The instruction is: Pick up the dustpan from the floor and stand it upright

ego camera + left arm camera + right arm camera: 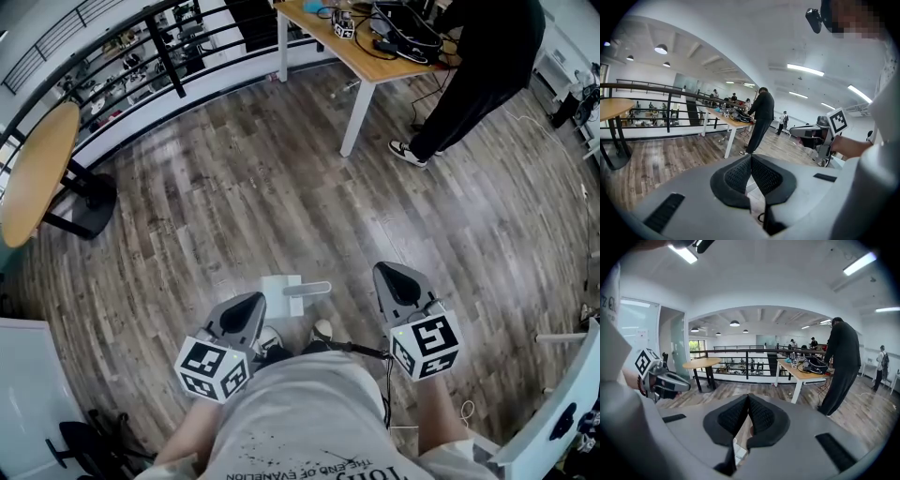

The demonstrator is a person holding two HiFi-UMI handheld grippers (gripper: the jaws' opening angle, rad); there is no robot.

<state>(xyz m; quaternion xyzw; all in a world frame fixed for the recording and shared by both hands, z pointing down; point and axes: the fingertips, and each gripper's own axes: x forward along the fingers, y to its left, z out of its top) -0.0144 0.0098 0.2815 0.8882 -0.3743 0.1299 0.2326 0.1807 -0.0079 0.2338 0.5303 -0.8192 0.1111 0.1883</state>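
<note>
**Dustpan (281, 291) on the floor (234, 206), both tools empty**

Your left hand-held gripper (246, 305) has its jaws pressed together on nothing, and so does your right hand-held gripper (394, 274). The white dustpan sits at 12 o'clock from your shoes (322, 330). The left gripper is at its 8 o'clock and the right at its 3 o'clock. Whether the dustpan stands upright isn't clear.

- Floor (234, 187): grey-brown wood-grain planks.
- Dustpan (284, 292): off-white.
- Left gripper (253, 300), right gripper (386, 272): grey, black textured pads, black-and-white marker cubes.
- Long table (361, 58): pale wood top, white legs.
</note>
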